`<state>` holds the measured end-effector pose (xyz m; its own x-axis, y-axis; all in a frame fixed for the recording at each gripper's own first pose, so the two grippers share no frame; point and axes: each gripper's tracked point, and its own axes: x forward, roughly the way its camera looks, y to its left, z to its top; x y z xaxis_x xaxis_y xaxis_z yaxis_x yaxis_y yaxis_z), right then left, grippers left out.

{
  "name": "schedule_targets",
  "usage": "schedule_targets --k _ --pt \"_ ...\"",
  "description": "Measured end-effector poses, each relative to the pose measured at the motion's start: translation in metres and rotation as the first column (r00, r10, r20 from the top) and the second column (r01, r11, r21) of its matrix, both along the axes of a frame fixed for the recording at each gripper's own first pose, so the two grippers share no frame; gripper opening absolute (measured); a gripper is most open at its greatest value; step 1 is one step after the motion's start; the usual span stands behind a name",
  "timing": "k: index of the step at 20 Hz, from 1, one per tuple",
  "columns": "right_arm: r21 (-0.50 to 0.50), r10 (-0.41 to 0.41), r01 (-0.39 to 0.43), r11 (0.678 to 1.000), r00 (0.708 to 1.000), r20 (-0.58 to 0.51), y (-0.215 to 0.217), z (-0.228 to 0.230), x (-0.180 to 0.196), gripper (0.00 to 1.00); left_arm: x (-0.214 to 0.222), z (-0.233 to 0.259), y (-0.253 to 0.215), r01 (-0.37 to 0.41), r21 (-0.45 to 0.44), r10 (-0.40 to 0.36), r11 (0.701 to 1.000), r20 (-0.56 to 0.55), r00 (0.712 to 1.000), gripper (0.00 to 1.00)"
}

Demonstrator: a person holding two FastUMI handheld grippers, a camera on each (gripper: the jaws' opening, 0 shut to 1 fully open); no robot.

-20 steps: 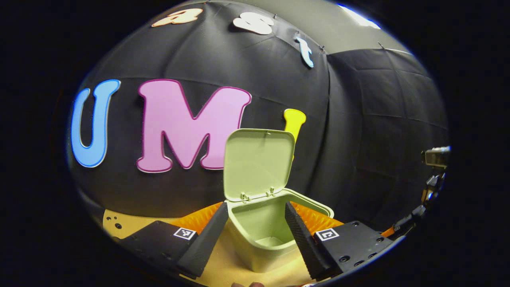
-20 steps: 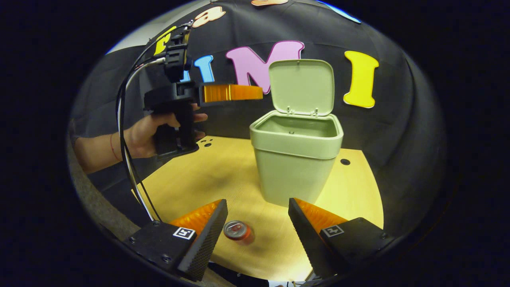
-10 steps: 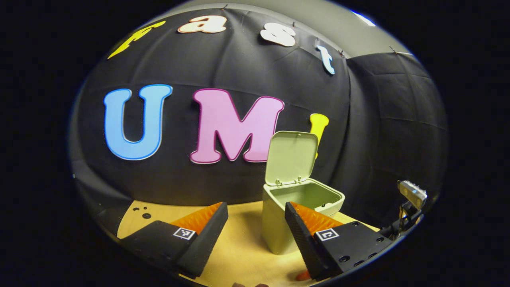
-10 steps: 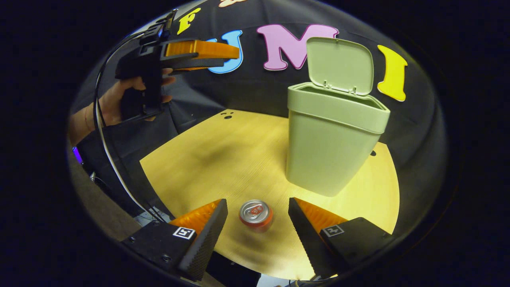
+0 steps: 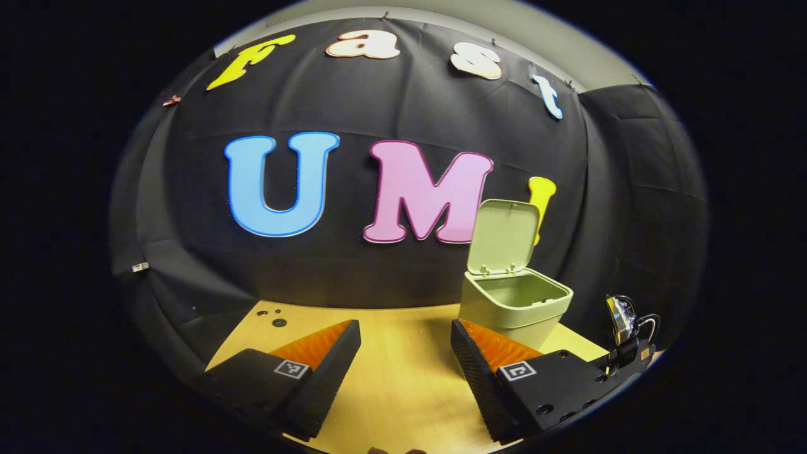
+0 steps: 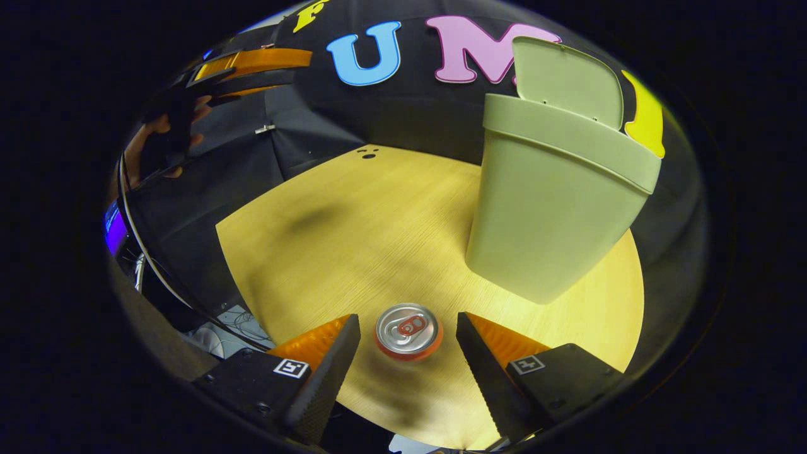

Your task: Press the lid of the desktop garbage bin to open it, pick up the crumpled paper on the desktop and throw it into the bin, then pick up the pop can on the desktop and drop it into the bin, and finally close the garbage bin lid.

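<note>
My right tool (image 6: 408,356) gapes over the pop can (image 6: 408,330).
Can upright between its fingers, untouched; open bin (image 6: 555,195) at 2 o'clock; left tool (image 5: 405,362) open too.

Wooden table (image 6: 353,214) with bin (image 6: 548,208), pop can (image 6: 408,331)

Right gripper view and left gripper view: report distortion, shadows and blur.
Right gripper view: fisheye bends the green bin so it leans; soft dark shadows fall on the wooden tabletop; the pop can top is sharp, with a mild sheen; the left gripper at the edge looks smeared. Left gripper view: the wall bulges; the bin and its raised lid are sharp.
</note>
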<state>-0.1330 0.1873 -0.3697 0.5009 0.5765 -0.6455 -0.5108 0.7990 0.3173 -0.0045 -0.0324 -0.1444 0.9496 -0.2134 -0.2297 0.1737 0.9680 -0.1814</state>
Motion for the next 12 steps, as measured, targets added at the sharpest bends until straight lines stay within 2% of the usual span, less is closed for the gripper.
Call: schedule_targets --k 4,12 --pt "-0.024 0.027 -0.028 0.999 0.999 -0.018 0.008 -0.015 -0.002 0.99 -0.015 -0.012 0.024 -0.053 0.003 0.053 0.999 -0.031 0.998 0.94" --pt "-0.058 0.038 -0.042 0.997 0.997 -0.071 0.008 -0.04 -0.003 0.99 -0.025 -0.026 0.041 -0.088 0.001 0.087 0.996 -0.064 0.994 0.94"
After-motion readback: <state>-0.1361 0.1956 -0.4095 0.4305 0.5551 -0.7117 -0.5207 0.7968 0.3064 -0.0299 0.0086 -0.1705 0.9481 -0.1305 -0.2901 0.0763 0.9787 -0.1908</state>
